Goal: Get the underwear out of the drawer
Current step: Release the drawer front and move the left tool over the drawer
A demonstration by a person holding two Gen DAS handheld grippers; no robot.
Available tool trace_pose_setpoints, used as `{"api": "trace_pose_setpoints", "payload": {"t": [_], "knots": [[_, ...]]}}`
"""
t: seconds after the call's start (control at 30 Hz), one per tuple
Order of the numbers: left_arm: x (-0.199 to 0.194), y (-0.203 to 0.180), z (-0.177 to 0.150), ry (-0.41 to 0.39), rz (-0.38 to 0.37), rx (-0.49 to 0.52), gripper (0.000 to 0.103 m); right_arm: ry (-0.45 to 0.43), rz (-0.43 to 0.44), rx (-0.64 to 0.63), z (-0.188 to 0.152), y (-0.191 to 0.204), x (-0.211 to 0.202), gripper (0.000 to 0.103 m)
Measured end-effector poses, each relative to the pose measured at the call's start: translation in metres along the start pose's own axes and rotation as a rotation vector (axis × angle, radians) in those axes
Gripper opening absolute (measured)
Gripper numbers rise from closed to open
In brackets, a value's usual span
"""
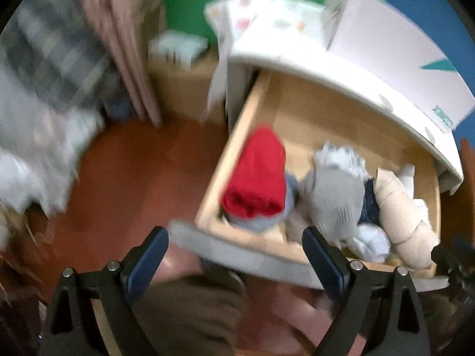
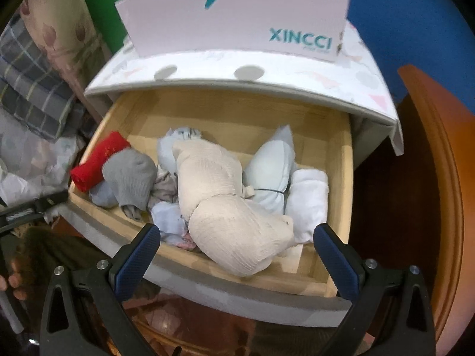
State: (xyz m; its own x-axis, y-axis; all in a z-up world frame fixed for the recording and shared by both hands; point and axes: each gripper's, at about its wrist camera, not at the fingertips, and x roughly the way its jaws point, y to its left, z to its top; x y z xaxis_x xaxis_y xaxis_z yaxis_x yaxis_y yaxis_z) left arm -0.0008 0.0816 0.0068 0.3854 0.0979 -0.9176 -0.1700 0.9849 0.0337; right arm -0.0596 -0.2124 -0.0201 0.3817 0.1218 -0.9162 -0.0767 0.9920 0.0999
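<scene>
From the blurred left wrist view, the left gripper [image 1: 234, 246] hangs with fingers spread and empty over the front edge of the pulled-out wooden drawer [image 1: 213, 184], near a red roll [image 1: 255, 178]. From the right wrist view, the right gripper [image 2: 237, 244] is spread wide, holding nothing, above the beige underwear bundle [image 2: 225, 207] lying among rolled garments inside.

Black tongs [image 2: 237, 249], ribbed blue pads [image 2: 135, 259]
</scene>
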Motion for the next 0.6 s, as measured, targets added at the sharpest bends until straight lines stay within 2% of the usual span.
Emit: {"api": "trace_pose_setpoints", "payload": {"t": [0.07,0.13,0.3,0.6], "knots": [[-0.014,-0.010,0.007,-0.051,0.003,0.065,0.094,0.028,-0.005,-0.018,0.005,0.005,0.005,0.097],[-0.018,-0.015,0.014,-0.056,-0.029,0.089,0.094,0.058,0.001,-0.047,0.012,0.012,0.011,0.090],[-0.012,-0.020,0.026,-0.036,-0.104,0.087,0.094,0.096,-0.013,-0.084,0.025,0.024,0.022,0.086],[0.015,-0.026,0.032,-0.004,-0.120,0.092,0.094,0.158,-0.068,-0.119,0.032,0.035,0.050,0.079]]}}
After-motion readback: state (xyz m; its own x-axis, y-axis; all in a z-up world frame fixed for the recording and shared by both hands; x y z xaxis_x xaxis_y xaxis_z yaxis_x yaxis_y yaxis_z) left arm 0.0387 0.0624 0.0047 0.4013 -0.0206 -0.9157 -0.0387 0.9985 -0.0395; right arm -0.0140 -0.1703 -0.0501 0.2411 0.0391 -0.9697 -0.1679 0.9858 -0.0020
